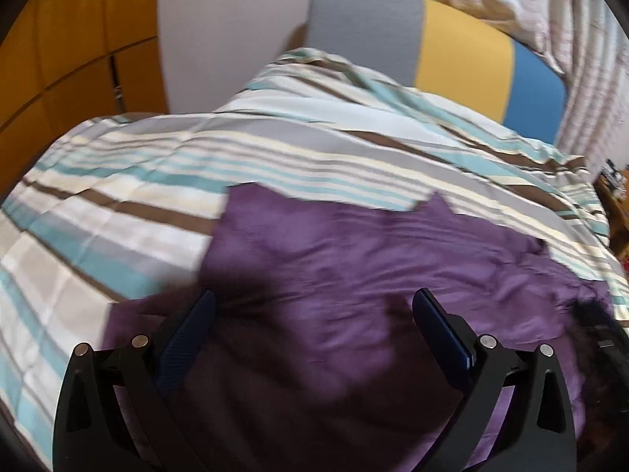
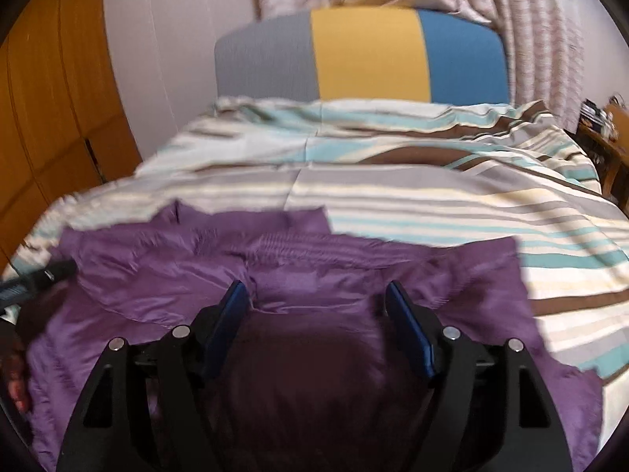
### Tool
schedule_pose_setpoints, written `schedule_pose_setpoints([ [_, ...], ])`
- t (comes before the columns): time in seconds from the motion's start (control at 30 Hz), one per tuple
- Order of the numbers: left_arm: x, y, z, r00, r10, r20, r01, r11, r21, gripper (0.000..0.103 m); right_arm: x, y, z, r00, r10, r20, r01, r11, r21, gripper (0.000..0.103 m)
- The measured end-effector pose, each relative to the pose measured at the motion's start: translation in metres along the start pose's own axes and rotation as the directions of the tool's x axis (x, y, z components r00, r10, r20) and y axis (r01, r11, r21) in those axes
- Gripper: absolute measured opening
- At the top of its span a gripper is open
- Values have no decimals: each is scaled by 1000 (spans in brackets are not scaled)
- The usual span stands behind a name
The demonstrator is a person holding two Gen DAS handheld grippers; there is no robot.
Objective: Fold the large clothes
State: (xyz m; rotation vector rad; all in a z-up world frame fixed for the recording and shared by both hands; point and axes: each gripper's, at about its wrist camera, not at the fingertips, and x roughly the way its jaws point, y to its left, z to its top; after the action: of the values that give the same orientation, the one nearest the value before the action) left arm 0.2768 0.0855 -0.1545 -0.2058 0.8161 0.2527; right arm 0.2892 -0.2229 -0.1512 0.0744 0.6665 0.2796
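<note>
A purple garment (image 1: 334, 259) lies spread and wrinkled on a striped bedspread (image 1: 129, 181). My left gripper (image 1: 314, 301) is open and empty, hovering just above the garment's near part. In the right wrist view the same purple garment (image 2: 298, 259) fills the lower half, with a gathered band across its far edge. My right gripper (image 2: 316, 291) is open and empty above the garment's middle. The left gripper's tip (image 2: 39, 277) shows at the left edge of the right wrist view, over the garment's left side.
The striped bedspread (image 2: 452, 204) covers a bed with a grey, yellow and blue headboard (image 2: 365, 55). Patterned curtains (image 2: 542, 31) hang behind it. A wooden wardrobe (image 1: 67, 39) stands at the left. A wooden side table (image 2: 609, 145) stands at the far right.
</note>
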Motion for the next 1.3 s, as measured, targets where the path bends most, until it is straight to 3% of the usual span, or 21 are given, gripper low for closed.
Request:
schedule_pose_setpoints([
  [0.1,7,20,-5,999,26,-25,-28,998,-57,100,-17,-25,-1,999,-47,1,47,998,46,73],
  [0.2,20,33,-13,998,-38,-48,32,992,-120,100,-12,-57,-7,991,-116,-65,123,986,109,72],
  [0.33,29,33,-14,997,-60,-48,54,992,-117,100,4,-85,-18,989,-80,-124,107,967,230,72],
  [0.67,24,30,-13,999,-36,-36,32,993,-115,100,7,-74,-17,980,-156,-123,176,970,167,73],
  [0.73,4,25,-15,1000,-25,-13,23,993,-118,100,-2,-68,-15,985,-162,-57,169,973,154,72],
  [0.83,-31,12,-23,990,-117,75,124,987,-99,100,-39,-44,-9,984,-169,59,164,983,82,72],
  [0.93,-42,-15,-29,991,-85,105,82,996,27,100,-57,-16,-7,994,-81,72,79,996,31,80],
  [1.03,-22,-28,-35,998,-21,61,15,995,94,100,-48,12,-13,998,-53,41,56,997,-59,80],
  [1.13,-9,-19,-43,997,-64,51,61,996,57,100,-17,12,-28,997,-61,-51,58,997,-54,80],
  [1.3,4,-13,-40,995,-94,13,94,995,16,100,0,10,-32,995,-56,-81,53,998,-28,82],
])
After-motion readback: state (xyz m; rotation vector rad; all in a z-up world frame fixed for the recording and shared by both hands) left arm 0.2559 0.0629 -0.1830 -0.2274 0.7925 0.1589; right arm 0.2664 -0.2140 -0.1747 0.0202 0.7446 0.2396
